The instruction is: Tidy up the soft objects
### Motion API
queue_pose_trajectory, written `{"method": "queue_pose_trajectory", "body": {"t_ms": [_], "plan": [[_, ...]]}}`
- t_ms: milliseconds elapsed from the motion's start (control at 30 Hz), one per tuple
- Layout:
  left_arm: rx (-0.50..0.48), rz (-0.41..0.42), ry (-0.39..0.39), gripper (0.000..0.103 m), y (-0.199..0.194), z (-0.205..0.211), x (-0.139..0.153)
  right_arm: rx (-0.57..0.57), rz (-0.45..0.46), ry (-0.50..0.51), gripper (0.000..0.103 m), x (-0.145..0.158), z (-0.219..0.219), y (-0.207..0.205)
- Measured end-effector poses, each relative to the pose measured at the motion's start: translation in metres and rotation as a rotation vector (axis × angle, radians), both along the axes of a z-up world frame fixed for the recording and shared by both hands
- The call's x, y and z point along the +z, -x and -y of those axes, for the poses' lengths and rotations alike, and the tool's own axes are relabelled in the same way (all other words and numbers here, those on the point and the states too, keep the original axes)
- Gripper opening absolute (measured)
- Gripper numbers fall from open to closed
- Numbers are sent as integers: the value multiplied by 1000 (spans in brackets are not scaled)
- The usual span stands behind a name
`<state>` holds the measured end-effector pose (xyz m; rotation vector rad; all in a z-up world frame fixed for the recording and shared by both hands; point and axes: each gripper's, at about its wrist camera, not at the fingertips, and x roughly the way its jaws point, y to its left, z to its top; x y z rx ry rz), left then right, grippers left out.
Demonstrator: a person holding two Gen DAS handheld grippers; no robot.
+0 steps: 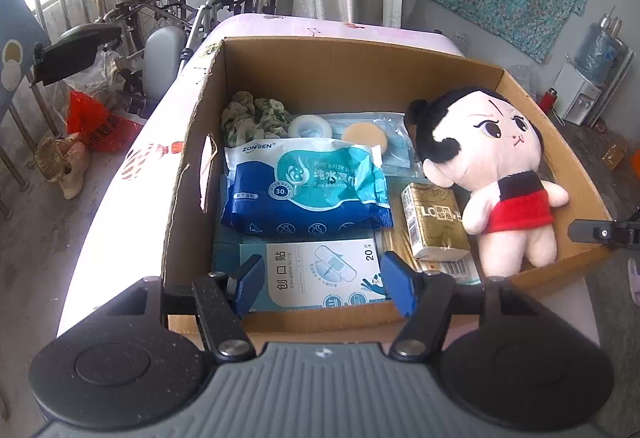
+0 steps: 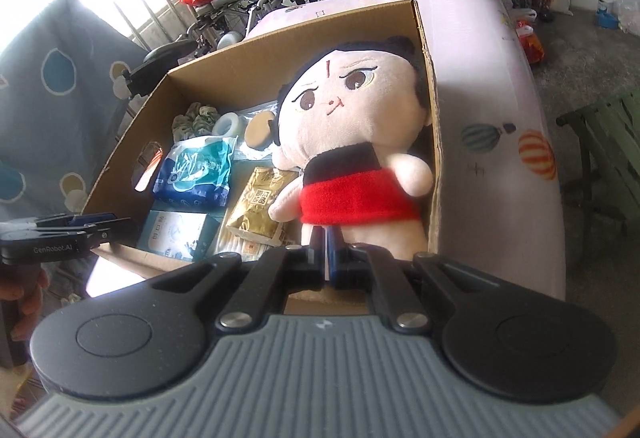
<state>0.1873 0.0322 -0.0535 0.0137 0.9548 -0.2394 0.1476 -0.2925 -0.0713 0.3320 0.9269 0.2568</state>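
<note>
The left gripper [image 1: 324, 284] is hanging released and empty over the cardboard box's [image 1: 360, 74] near edge; the right gripper [image 2: 326, 258] is clenched on nothing. The plush doll [image 1: 492, 174] is lying at the box's right side, so I would be approaching its soft body squarely, avoiding the tissue pack [image 1: 434, 220] beside it.

Each handheld gripper has a grey ribbed housing nearest the camera, flanked by two round black discs with a shallow circular recess. From silver screws beside the housing, black speckled link bars run forward to the fingers, which carry blue pads. The left gripper [image 1: 324, 278] shows both blue pads [image 1: 400, 282] with rounded corners. On the right gripper [image 2: 326, 250] only a narrow blue strip shows between the black finger blocks. Seen from the side, the left gripper [image 2: 64, 234] bears the white lettering "GenRobot.AI" on its black body, with a hand [image 2: 24, 298] below it.
</note>
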Motion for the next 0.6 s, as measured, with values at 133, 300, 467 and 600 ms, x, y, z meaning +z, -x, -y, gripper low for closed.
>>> {"method": "queue_pose_trajectory", "body": {"t_ms": [133,300,467,600], "plan": [[-43,10,-42,65,33,0,6,8,18,52,0,3,-5,41],[-74,6,-70,68,67,-1,12,-64,43,105,4,22,-4,77],[-62,63,-59,85,85,5,40,-105,200,76,4,76,-7,106],[-94,173,-105,90,105,25,60,-134,265,64,6,103,-17,107]]}}
